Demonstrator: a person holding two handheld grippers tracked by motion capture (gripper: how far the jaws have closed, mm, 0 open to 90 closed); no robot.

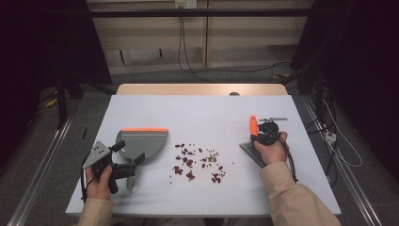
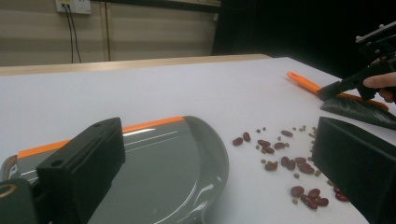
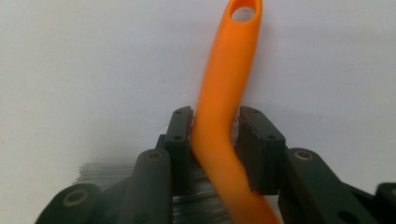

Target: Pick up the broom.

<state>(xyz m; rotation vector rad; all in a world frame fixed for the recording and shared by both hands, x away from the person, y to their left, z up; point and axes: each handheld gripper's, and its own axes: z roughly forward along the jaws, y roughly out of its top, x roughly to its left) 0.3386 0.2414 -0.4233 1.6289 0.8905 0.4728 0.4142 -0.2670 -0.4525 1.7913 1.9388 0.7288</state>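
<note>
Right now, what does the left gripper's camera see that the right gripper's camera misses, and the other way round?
The left gripper view alone shows the grey dustpan with its orange edge and the scattered beans on the white table. The right gripper view alone shows the hanging hole at the tip of the brush handle, which lies between the right gripper jaws. Both show the brush, its orange handle and dark bristles, and the table.

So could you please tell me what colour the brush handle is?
Orange; the brush handle shows best in the right gripper view, between the jaws.
</note>
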